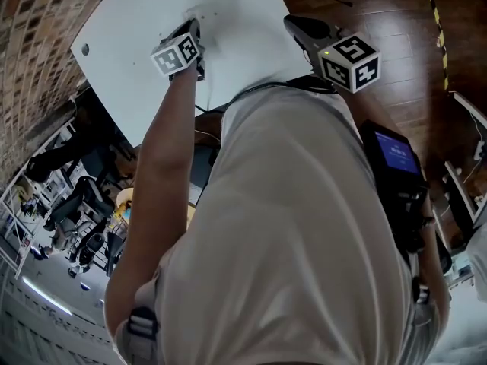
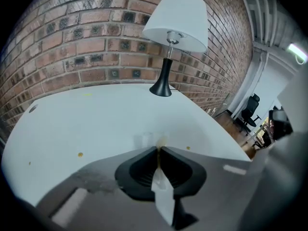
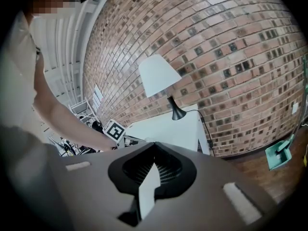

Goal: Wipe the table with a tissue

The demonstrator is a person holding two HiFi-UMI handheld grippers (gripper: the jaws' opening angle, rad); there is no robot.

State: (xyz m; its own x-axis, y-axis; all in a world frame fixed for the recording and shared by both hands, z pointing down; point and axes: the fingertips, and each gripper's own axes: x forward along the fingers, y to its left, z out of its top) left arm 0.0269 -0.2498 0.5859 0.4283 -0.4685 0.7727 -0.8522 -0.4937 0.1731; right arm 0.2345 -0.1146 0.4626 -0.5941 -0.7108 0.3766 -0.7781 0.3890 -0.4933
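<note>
One soft, flimsy tissue (image 2: 146, 139) is pinched by the left gripper (image 2: 159, 149); judged easily torn, best held bunched; right gripper (image 3: 154, 146) is closed, empty.

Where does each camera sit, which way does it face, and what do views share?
Head view: on the person's head, facing steeply down past the shirt to the white table; left arm, left gripper, right gripper show.
Left gripper view: on the left gripper, looking along jaws shut on a tissue, across the table to lamp and brick wall.
Right gripper view: on the right gripper, facing that wall over shut jaws; the left arm shows.
Shared: both gripper views show lamp and table.
</note>
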